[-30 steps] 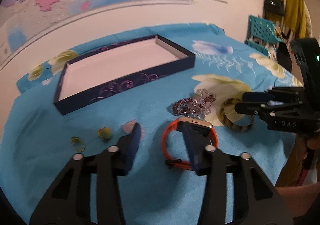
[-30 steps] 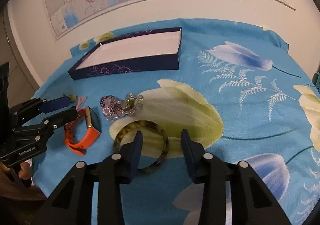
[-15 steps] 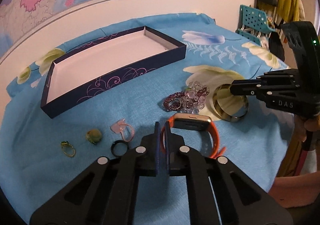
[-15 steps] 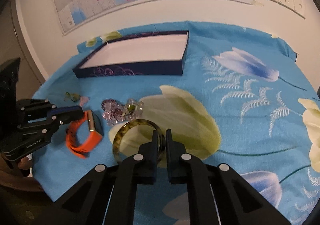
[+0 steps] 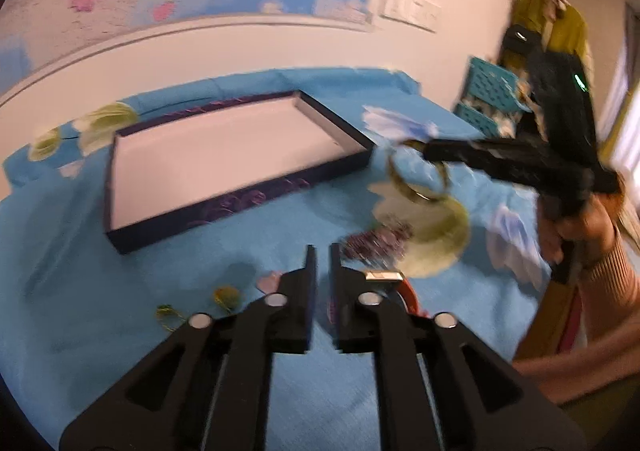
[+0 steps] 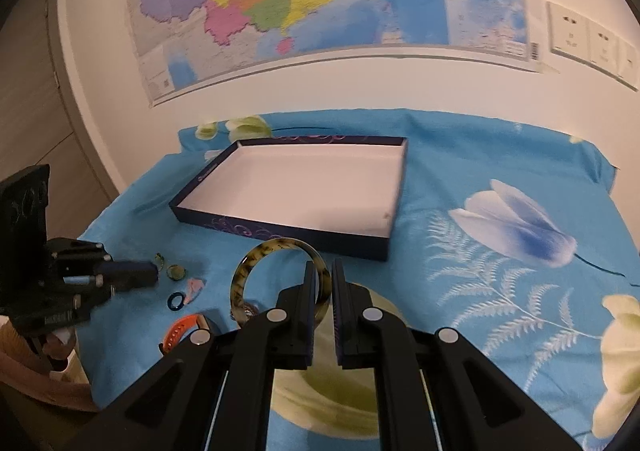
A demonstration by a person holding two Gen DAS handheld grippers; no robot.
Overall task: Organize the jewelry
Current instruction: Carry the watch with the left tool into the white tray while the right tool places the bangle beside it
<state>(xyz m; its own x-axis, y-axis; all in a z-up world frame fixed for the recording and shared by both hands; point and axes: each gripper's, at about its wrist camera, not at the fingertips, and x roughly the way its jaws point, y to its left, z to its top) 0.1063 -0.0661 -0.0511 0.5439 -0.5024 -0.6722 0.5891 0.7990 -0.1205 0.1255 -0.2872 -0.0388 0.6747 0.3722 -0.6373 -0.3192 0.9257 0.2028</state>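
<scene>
Between the jaws of the right gripper (image 6: 325,279), a mottled yellow-brown tortoiseshell bangle (image 6: 256,257) is pinched at its rim and held upright, lifted clear of the blue floral cloth (image 6: 500,331) on the surface, just in front of the shallow dark-blue box with a white inside (image 6: 296,195). The left gripper (image 5: 322,263) hangs low over the cloth with its jaws drawn nearly together, only a narrow slit between them; whether they pinch the orange watch strap (image 6: 180,333) lying just under them I cannot tell. Beside it lie a cluster of purple and clear beads (image 5: 376,241), a pink heart-shaped piece (image 6: 195,285), a small dark ring (image 6: 176,299), and two small green pieces (image 6: 175,271). All these rest outside the box.
</scene>
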